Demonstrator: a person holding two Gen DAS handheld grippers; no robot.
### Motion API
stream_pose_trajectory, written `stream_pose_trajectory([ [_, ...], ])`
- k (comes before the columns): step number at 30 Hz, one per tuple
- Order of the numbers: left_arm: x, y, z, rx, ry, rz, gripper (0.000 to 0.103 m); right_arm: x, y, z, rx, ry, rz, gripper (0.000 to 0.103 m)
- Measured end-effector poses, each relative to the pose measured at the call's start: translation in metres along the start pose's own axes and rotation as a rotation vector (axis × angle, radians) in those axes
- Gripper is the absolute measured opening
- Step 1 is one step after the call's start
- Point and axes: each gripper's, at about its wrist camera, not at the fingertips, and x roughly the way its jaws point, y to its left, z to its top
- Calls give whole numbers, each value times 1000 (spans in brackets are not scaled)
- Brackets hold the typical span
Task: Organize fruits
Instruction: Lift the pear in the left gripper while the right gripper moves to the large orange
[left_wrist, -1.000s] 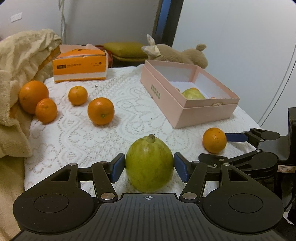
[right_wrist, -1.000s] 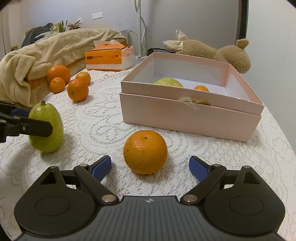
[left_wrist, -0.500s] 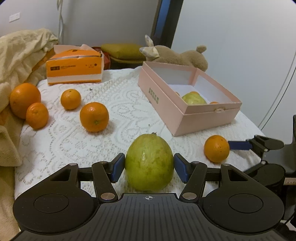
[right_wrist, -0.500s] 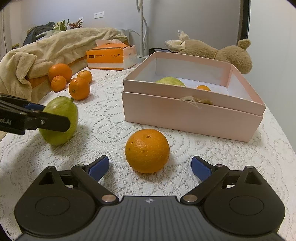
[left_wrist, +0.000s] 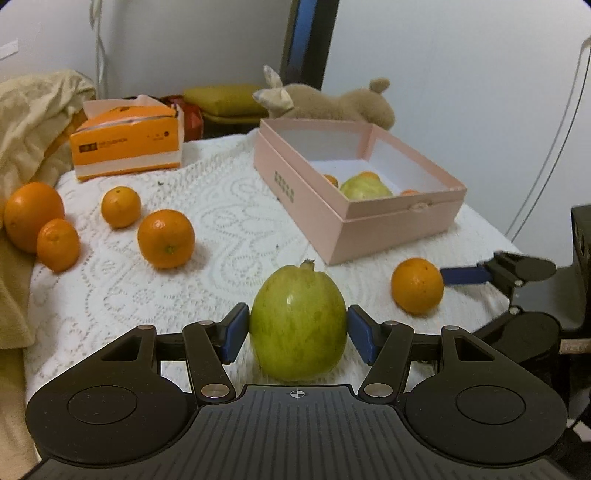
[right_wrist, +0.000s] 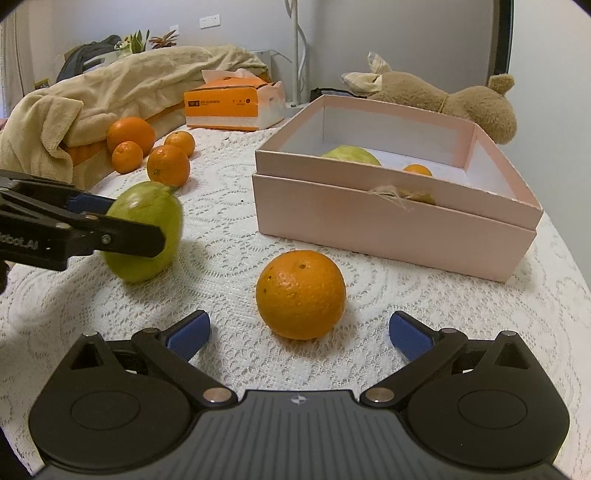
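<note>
My left gripper (left_wrist: 298, 332) is shut on a green guava (left_wrist: 297, 322) and holds it off the lace cloth; it also shows in the right wrist view (right_wrist: 144, 229). My right gripper (right_wrist: 299, 334) is open with an orange (right_wrist: 301, 293) just ahead of and between its fingers, on the cloth; the same orange shows in the left wrist view (left_wrist: 417, 285). The pink box (right_wrist: 391, 221) holds another guava (right_wrist: 351, 153) and small oranges (right_wrist: 417, 170). Several loose oranges (left_wrist: 166, 238) lie at the left.
An orange tissue box (left_wrist: 127, 146) and a plush toy (left_wrist: 332, 101) sit at the back. A beige blanket (right_wrist: 110, 92) is heaped along the left edge. The table (right_wrist: 554, 314) drops off at the right.
My left gripper has lifted the guava off the cloth and carried it forward and to the right, tilting it. My right gripper has edged a little closer to the orange and stays open.
</note>
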Motion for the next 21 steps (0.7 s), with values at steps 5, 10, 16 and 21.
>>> stream_pose_trajectory([
  [5, 1, -1, 1, -15, 15, 17, 63, 0, 0, 0, 0, -1, -1, 103],
  [10, 6, -7, 4, 3, 15, 42, 64, 0, 0, 0, -1, -2, -1, 103],
  [16, 12, -4, 8, -6, 11, 46, 64, 0, 0, 0, -1, -3, -2, 103],
  [21, 12, -4, 7, -3, 5, 42, 64, 0, 1, 0, -1, -3, -2, 103],
])
